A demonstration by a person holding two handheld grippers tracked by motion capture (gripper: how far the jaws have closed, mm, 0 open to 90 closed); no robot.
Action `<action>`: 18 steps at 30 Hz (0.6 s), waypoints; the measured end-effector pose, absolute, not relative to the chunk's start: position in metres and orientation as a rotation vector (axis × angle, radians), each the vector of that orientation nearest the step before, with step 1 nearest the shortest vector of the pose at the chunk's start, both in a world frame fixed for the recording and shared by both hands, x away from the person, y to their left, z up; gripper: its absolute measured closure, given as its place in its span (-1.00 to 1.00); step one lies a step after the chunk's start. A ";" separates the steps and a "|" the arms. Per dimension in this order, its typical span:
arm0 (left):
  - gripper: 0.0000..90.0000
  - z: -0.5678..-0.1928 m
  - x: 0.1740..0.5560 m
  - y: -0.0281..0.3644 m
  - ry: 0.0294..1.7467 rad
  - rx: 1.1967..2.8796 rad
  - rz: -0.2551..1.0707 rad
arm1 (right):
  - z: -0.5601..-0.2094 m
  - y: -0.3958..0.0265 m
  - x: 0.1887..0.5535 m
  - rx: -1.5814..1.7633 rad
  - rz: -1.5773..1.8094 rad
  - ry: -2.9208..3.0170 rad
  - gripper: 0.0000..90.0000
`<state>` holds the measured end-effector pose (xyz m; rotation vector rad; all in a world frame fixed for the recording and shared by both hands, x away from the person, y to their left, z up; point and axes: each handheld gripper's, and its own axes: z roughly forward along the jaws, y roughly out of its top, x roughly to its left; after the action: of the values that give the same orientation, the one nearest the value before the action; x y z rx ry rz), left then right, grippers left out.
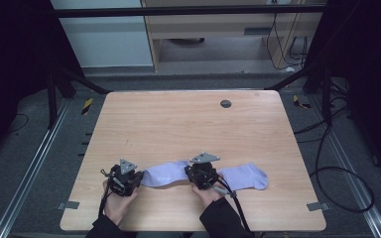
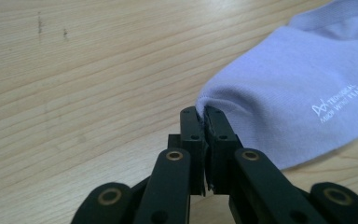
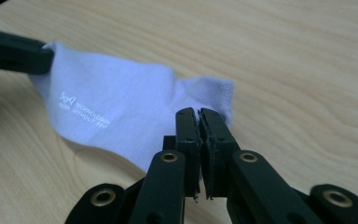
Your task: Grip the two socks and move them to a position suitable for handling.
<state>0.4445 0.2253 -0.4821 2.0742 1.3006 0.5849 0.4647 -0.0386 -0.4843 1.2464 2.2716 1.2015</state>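
Sock [image 2: 284, 102] cut off at frame edge (right side), white lettering blurred

I see a pale lavender knitted sock [image 1: 248, 176] with small white printed lettering [image 2: 338, 103], lying on a light wood-grain table [image 1: 178, 124] that bears a dark grey round disc [image 1: 225, 103].

Pale lavender sock [image 1: 238, 176] lies lengthwise near table's front edge, toe toward right, small white lettering on fabric. Open cuff end lifted slightly off wood, pinched at two corners, cloth stretched between.
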 end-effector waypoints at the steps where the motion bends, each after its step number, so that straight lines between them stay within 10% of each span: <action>1: 0.93 -0.483 0.445 0.225 1.302 2.081 0.594 | -0.487 -0.036 0.462 1.243 1.188 2.282 0.93; 18: 0.17 -0.464 0.439 0.235 1.316 1.931 0.661 | -0.467 -0.068 0.462 1.247 1.257 2.196 0.39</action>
<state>0.4390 0.2351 -0.4640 1.9307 1.3158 0.6610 0.4618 -0.0676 -0.4667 1.2474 2.1958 1.2571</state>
